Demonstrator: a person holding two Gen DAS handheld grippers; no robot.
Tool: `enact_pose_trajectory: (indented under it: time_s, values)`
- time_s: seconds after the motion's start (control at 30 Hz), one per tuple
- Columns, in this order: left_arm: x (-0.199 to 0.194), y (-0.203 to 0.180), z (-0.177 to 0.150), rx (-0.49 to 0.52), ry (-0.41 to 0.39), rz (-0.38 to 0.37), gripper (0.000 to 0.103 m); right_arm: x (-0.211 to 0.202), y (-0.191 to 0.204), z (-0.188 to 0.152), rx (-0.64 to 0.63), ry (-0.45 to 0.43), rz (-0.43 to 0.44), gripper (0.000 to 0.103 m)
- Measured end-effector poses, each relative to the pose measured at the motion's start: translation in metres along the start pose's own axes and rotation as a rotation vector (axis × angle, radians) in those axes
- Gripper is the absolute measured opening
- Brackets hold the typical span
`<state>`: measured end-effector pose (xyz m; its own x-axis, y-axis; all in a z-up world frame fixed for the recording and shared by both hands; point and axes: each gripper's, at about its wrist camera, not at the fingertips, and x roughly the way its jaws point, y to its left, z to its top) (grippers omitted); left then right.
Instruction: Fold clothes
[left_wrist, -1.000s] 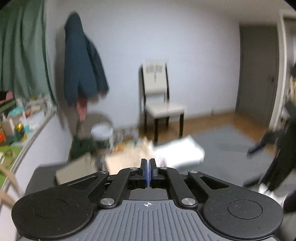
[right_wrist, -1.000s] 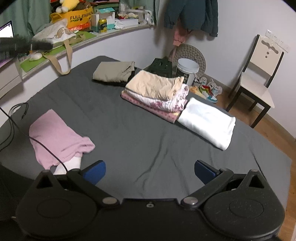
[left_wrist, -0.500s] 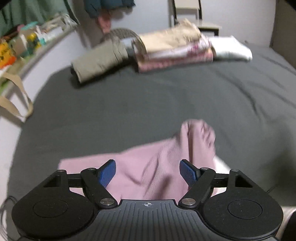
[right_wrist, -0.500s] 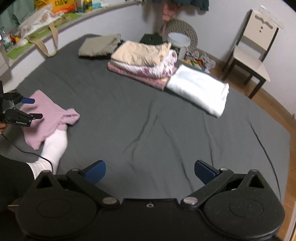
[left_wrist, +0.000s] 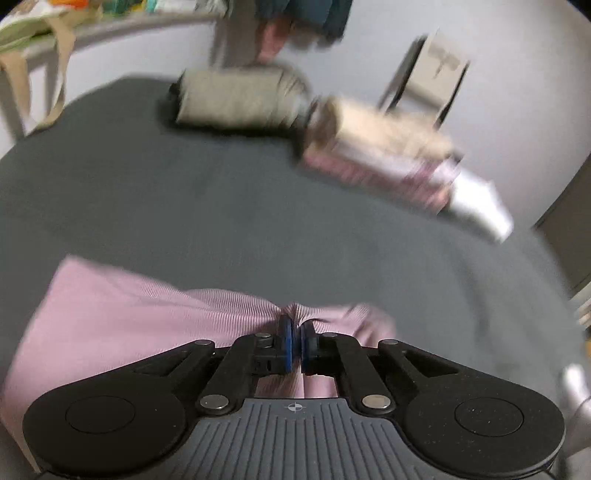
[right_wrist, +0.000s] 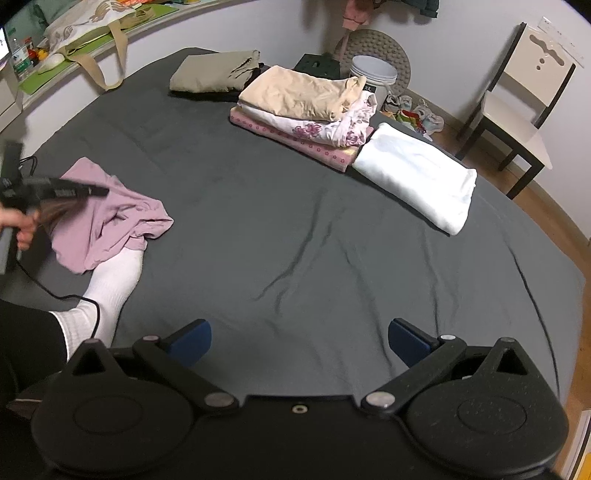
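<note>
The pink garment (right_wrist: 110, 218) lies rumpled near the left edge of the bed (right_wrist: 295, 229), well apart from the folded clothes along the far edge: an olive piece (right_wrist: 214, 72), a stack of cream, floral and pink pieces (right_wrist: 306, 107) and a white piece (right_wrist: 417, 177) just beside it. The left tongs (left_wrist: 294, 341) are pinched tight on a bunched ridge of the pink cloth, blue pads almost meeting with fabric between them; the right tongs (right_wrist: 299, 338) hang over bare sheet with their jaws wide apart and nothing in them. The step in hand looks like taking hold of the garment to spread it. To do it well, I would lift only enough to let the cloth hang free, bring the right tongs to a hem or corner (not another mid-cloth bunch), then draw the two apart and lay it flat on the open middle of the bed, minding the socked foot (right_wrist: 110, 280) touching its near edge and the cable (right_wrist: 55, 291) beside it.
</note>
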<state>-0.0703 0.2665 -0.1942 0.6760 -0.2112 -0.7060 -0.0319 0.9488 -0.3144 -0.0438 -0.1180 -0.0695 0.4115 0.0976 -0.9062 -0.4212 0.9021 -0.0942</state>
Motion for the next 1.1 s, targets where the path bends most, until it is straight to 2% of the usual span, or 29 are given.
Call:
enact_pose_trajectory:
  time_s: [0.07, 0.2, 0.37, 0.43, 0.57, 0.63, 0.7, 0.77, 1.0, 1.07, 1.1]
  values:
    - [-0.017, -0.022, 0.018, 0.048, -0.053, -0.029, 0.003, -0.001, 0.002, 0.002, -0.003, -0.005, 0.000, 0.103]
    - [-0.057, -0.087, 0.059, 0.153, -0.153, -0.170, 0.002, -0.007, 0.005, 0.007, -0.003, -0.026, 0.001, 0.103]
    - [-0.114, -0.178, 0.110, 0.301, -0.279, -0.322, 0.000, -0.031, -0.004, 0.015, 0.034, -0.114, 0.016, 0.103]
    - [-0.135, -0.220, 0.125, 0.397, -0.302, -0.330, 0.000, -0.043, -0.008, 0.018, 0.054, -0.155, 0.022, 0.103]
    - [-0.143, -0.262, 0.136, 0.502, -0.257, -0.258, 0.000, -0.060, -0.023, 0.015, 0.095, -0.202, 0.028, 0.103]
    - [-0.146, -0.281, 0.142, 0.552, -0.232, -0.218, 0.003, -0.064, -0.029, 0.013, 0.101, -0.215, 0.026, 0.103]
    - [-0.130, -0.274, 0.139, 0.584, -0.170, -0.118, 0.005, -0.066, -0.034, 0.010, 0.101, -0.224, 0.026, 0.103]
    - [-0.107, -0.251, 0.137, 0.565, -0.124, -0.002, 0.005, -0.065, -0.040, 0.006, 0.105, -0.222, 0.032, 0.103]
    - [-0.065, -0.107, 0.099, 0.273, -0.023, 0.142, 0.006, -0.051, -0.053, -0.012, 0.140, -0.172, 0.066, 0.103]
    - [-0.053, -0.066, 0.089, 0.189, 0.006, 0.182, 0.019, -0.046, -0.056, -0.018, 0.156, -0.145, 0.070, 0.103]
    - [-0.047, -0.046, 0.083, 0.147, 0.020, 0.202, 0.037, -0.043, -0.057, -0.021, 0.164, -0.131, 0.071, 0.103]
